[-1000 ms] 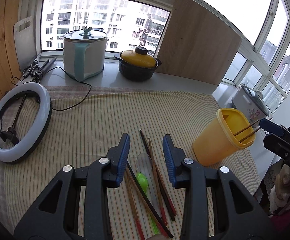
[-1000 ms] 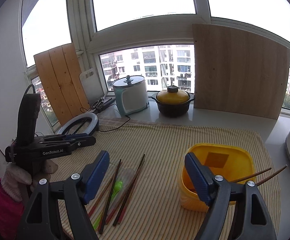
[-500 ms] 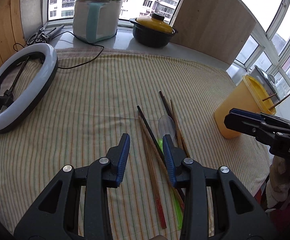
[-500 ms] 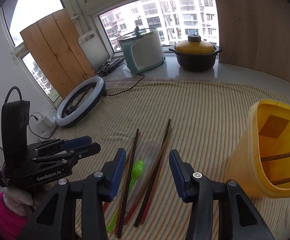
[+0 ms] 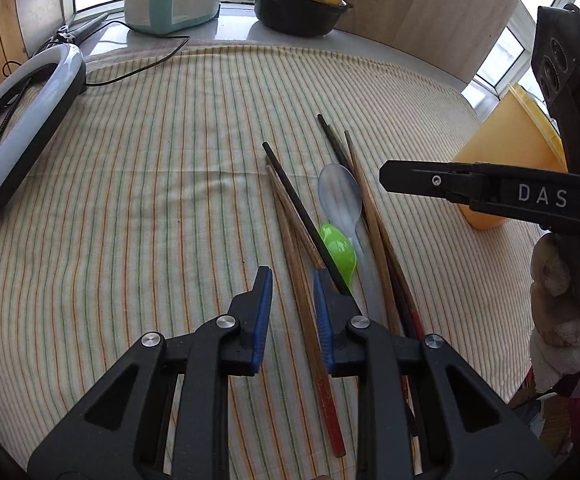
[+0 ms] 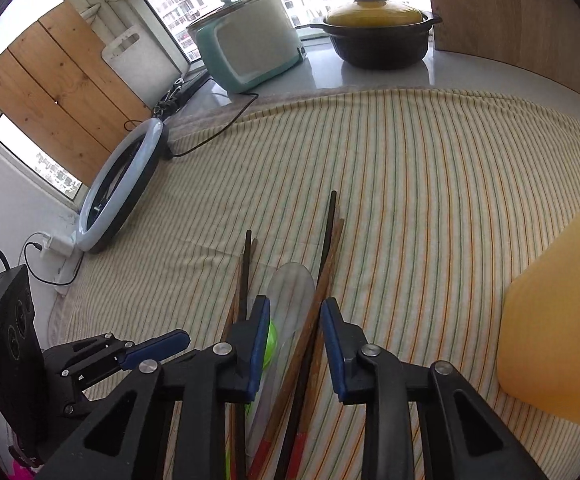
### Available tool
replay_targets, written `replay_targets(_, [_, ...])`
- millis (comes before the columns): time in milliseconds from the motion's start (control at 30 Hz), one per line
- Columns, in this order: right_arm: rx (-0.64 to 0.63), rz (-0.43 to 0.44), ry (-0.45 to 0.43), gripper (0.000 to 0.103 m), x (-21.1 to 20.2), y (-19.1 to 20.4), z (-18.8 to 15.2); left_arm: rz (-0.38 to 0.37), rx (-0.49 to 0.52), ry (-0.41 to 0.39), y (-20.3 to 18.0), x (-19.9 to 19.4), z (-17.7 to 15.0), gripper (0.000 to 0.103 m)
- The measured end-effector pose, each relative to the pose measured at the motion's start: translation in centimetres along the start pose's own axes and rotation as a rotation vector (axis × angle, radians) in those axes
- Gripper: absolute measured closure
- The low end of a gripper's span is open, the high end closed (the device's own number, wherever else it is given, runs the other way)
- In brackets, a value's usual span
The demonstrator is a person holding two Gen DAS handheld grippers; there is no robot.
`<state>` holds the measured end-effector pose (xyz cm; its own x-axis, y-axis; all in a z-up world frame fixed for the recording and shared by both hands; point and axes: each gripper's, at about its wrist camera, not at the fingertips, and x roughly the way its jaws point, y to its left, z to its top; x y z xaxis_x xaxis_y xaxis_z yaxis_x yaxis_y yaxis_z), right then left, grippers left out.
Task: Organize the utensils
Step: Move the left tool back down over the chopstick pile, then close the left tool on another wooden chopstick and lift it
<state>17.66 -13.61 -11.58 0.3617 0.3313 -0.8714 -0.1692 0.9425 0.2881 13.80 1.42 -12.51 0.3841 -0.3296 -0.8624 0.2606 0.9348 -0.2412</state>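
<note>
A loose bundle of utensils lies near the middle of the striped cloth (image 5: 138, 184) that covers the bench: several brown wooden chopsticks (image 5: 301, 280) with red ends, a few black chopsticks (image 5: 297, 208), a clear plastic spoon (image 5: 339, 196) and a bright green spoon (image 5: 337, 246) partly tucked under it. They lie roughly parallel, crossing here and there.

The left gripper (image 5: 291, 280) hangs low over the near end of the bundle. Its fingers have just been closing and stand a narrow way apart, with one brown chopstick running between them on the cloth; the pads do not press on it. The black chopstick and green spoon lie just beside its right finger.

The right gripper (image 6: 295, 306) is likewise low over the bundle, its fingers having just narrowed. The clear spoon's (image 6: 291, 296) bowl and a brown and black chopstick pair (image 6: 317, 304) lie in the gap, apart from the pads; the green spoon (image 6: 270, 342) peeks out beside its left finger.

The left wrist view shows the right gripper from the side, held by a gloved hand (image 5: 555, 312), and the yellow container (image 5: 501, 156) beyond it. The right wrist view shows the container (image 6: 561, 320) as a close wall at the right edge, plus the ring light (image 6: 118, 184), rice cooker (image 6: 250, 40) and yellow-lidded pot (image 6: 377, 32).
</note>
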Motion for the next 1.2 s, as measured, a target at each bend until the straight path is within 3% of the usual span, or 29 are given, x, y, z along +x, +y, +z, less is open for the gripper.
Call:
replay_targets(533, [0.056, -0.046, 0.050, 0.088, 3.3, -1.7, 1.4, 0.078, 0.049, 0.029, -0.7, 2.2, 0.5, 0.089])
replay_targets(700, [0.051, -0.049, 0.055, 0.088, 3.6, -1.7, 1.6, 0.074, 0.038, 0.026, -0.4, 2.2, 0.5, 0.095])
replay_targets(900, [0.014, -0.069, 0.063, 0.096, 4.0, -1.0, 1.7, 0.056, 0.009, 0.028, 0.2, 2.1, 0.6, 0.096])
replay_targets(1200, [-0.002, -0.065, 0.043, 0.097, 3.2, -1.1, 1.6, 0.032, -0.042, 0.022, 1.0, 1.7, 0.8, 0.099])
